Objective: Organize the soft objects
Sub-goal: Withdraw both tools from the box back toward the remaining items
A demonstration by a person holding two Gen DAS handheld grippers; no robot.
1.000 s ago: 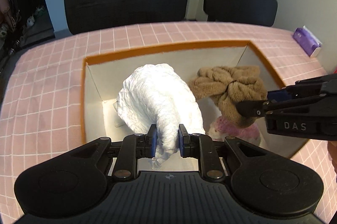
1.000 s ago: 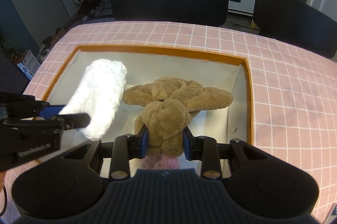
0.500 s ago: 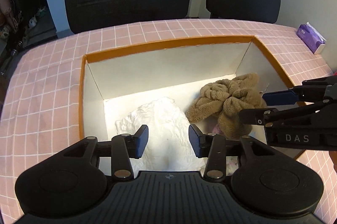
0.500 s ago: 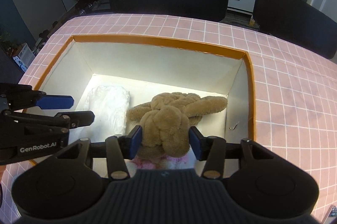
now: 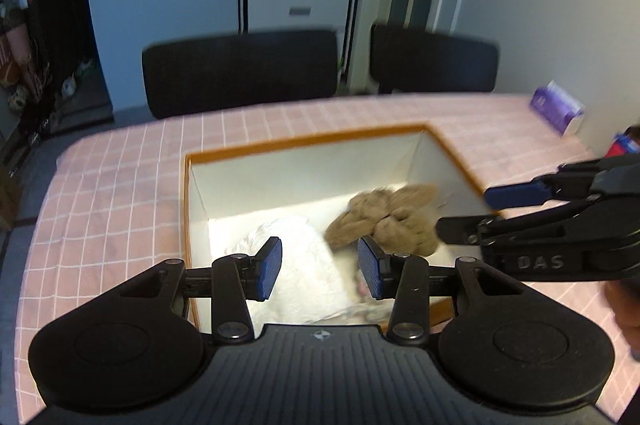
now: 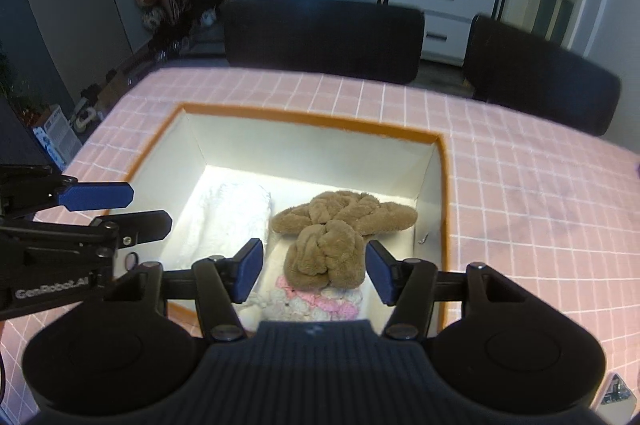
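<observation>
Left gripper (image 5: pixel 319 268): fingers spread wide, holding nothing, hovering above the near-left part of the box; seen from the right wrist it juts in over the box's left rim.
Right gripper (image 6: pixel 314 272): fingers spread wide, empty, one on either side of the brown toy but above it, not touching.
Box (image 6: pixel 312 119): open top, orange rim, white walls, sitting on the table (image 6: pixel 520 185); all four rim edges visible.
White cloth (image 6: pixel 228 221): lying flat on the box floor along the left wall.
Brown toy (image 6: pixel 336 225): knotted plush on the box floor, right of the cloth and just beside it; its far limb reaches near the right wall.
Pink knit (image 6: pixel 320 301): at the near wall, partly under the brown toy.
Open room: bare floor strip along the far wall; a gap between the toy and the right wall.
Chairs (image 6: pixel 324 37): two, dark, at the far table edge.
Purple pack (image 5: pixel 558 107): at the table's far right edge, well apart from the box.
</observation>
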